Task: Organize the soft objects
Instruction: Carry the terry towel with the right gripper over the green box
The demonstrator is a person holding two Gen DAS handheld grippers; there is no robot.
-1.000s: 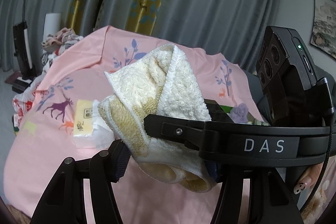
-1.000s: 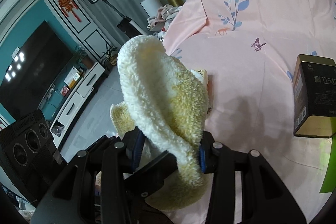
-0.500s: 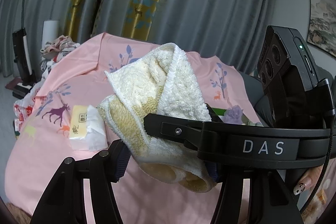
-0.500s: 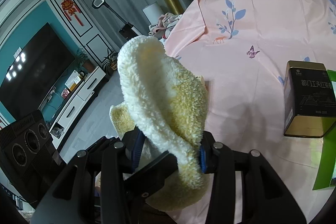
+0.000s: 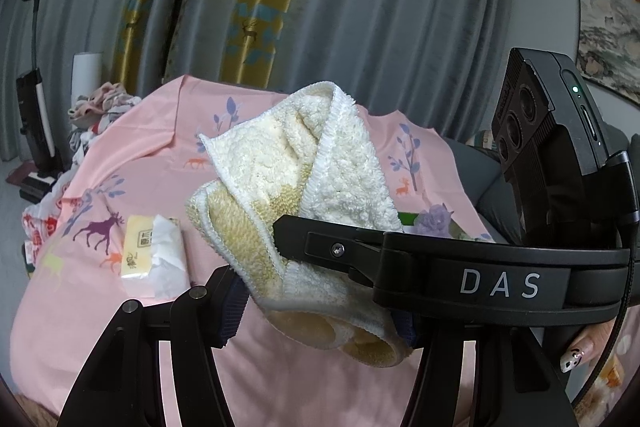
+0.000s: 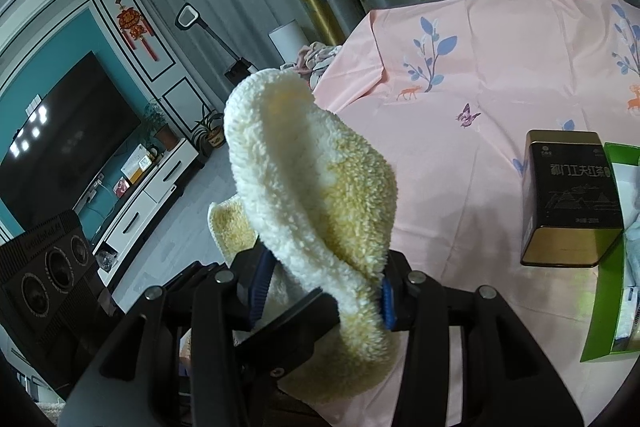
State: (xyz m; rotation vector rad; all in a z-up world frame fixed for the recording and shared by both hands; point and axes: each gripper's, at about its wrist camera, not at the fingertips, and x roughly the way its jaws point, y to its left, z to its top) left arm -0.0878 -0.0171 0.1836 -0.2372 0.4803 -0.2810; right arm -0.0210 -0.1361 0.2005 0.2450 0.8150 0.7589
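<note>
Not much has changed in the last second except the view: both tongs have tipped up a bit, so the tea tin (image 6: pixel 570 203) now sits further in on the right of the right wrist view, and the tissue pack (image 5: pixel 154 259) has slid lower and closer to the left tong's left finger.

The towel (image 5: pixel 304 195) is a fluffy cream and yellow thing, bunched up and held off the pink sheet (image 5: pixel 132 163) between the two tongs. The left gripper (image 5: pixel 320 311) is clamped on its lower fold; the blue pads press into the cloth from both sides, and the rest of the towel stands up ahead of the fingers in a loose peak. The right gripper (image 6: pixel 320 287) is clenched on the same towel (image 6: pixel 312 179) too, with the cloth squeezed between its pads and a big rounded lobe poking up and forward past the fingertips.

In the left wrist view the right tong's arm, with "DAS" on it, cuts across in front of the towel from the right, just above the left tong's right finger. A thumb with a painted nail (image 5: pixel 576 357) shows at the lower right.

The sheet (image 6: pixel 480 75) with deer and leaf prints spreads ahead of both tongs. A green box (image 6: pixel 616 267) sits right of the tin, touching or nearly so. A pile of clothes (image 5: pixel 100 111) lies far left, beyond the sheet's edge.
</note>
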